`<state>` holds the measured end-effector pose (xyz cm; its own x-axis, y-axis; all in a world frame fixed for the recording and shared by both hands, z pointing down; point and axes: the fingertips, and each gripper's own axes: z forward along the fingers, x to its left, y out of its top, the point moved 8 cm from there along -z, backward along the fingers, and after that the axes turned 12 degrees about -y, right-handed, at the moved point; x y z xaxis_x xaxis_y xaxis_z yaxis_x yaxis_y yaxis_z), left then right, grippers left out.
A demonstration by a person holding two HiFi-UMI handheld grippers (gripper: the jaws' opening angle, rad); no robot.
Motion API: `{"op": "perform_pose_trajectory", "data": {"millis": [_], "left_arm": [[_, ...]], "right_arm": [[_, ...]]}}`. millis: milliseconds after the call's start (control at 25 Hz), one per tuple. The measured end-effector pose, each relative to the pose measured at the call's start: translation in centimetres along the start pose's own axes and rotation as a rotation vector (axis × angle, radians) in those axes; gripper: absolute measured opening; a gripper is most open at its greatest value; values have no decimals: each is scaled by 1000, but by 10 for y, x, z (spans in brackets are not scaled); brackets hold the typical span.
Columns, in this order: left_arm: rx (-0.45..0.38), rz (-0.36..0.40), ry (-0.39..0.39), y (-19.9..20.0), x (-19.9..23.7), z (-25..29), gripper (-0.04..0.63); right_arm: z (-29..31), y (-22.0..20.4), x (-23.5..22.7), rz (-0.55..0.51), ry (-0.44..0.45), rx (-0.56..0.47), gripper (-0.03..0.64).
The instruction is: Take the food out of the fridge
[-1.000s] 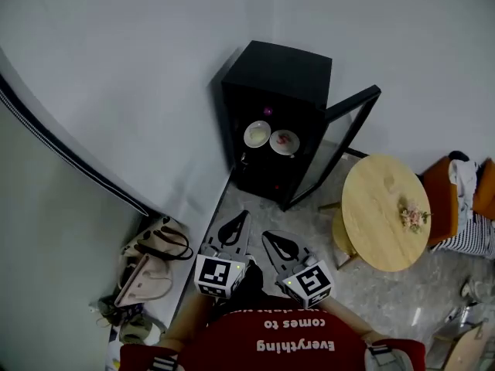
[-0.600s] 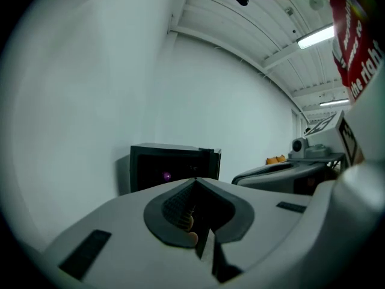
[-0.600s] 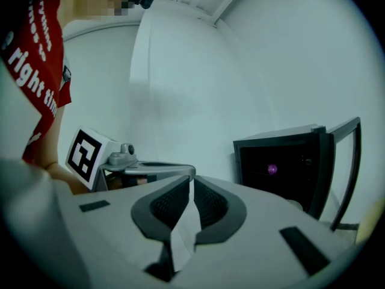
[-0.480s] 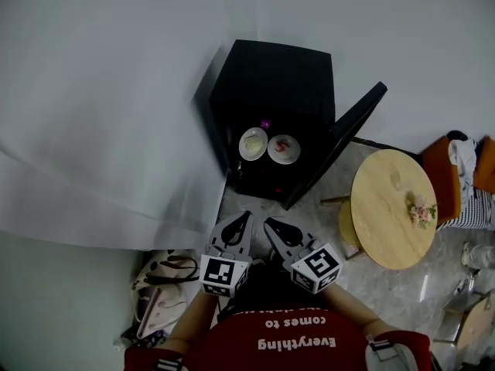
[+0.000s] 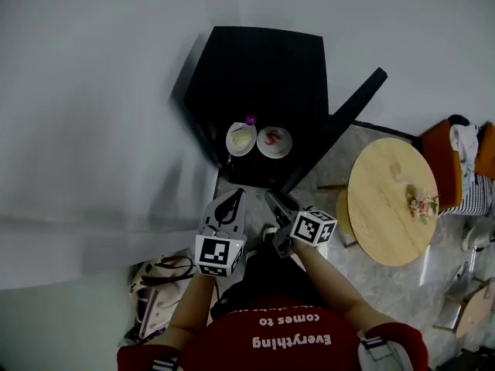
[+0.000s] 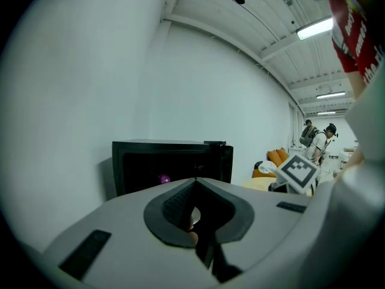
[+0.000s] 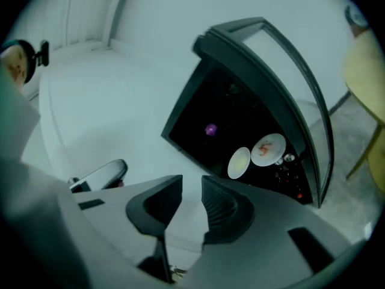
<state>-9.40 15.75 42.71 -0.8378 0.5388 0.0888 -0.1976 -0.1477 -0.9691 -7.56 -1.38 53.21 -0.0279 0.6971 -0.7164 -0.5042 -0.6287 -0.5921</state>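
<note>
Food sat on two plates side by side on a shelf inside the black fridge (image 5: 263, 68): the left plate (image 5: 241, 138) carried something pale and the right plate (image 5: 274, 141) something red, with a small purple object (image 5: 250, 120) just beyond them. The fridge door (image 5: 340, 118) stood swung open to the right. Both grippers were on the near side of the fridge, apart from it and from the plates. The left gripper (image 6: 195, 182) had its fingers together with nothing held. The right gripper (image 7: 192, 182) had just been opening, its fingers a narrow gap apart with nothing between them. A round wooden table (image 5: 387, 207) stood to the right.
</note>
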Motion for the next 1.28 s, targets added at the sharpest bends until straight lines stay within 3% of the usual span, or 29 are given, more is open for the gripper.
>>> {"op": "perform_pose_trajectory", "data": {"millis": [200,520,720,960,1080,1280], "left_arm": [[37,1,-13,-18,5,21,6],[40,-120,-40,-60,12,36,6],[37,-157,-56,-91,29,59,6],[144,-233,-67,-153,46,89,6],[183,-250,-82,-170,46,96,6],[236,-277,-124,-191,36,94,6]], "right_arm": [[41,-9,-59,413,-49,-13,104],[107,-32,-146,889,-136,-113,141],[147,-37,-175,911,-196,-116,144],[176,-40,-197,893,-274,-138,144],[190,-37,-204,871,-284,-153,144],[206,-35,-211,921,-254,-194,144]]}}
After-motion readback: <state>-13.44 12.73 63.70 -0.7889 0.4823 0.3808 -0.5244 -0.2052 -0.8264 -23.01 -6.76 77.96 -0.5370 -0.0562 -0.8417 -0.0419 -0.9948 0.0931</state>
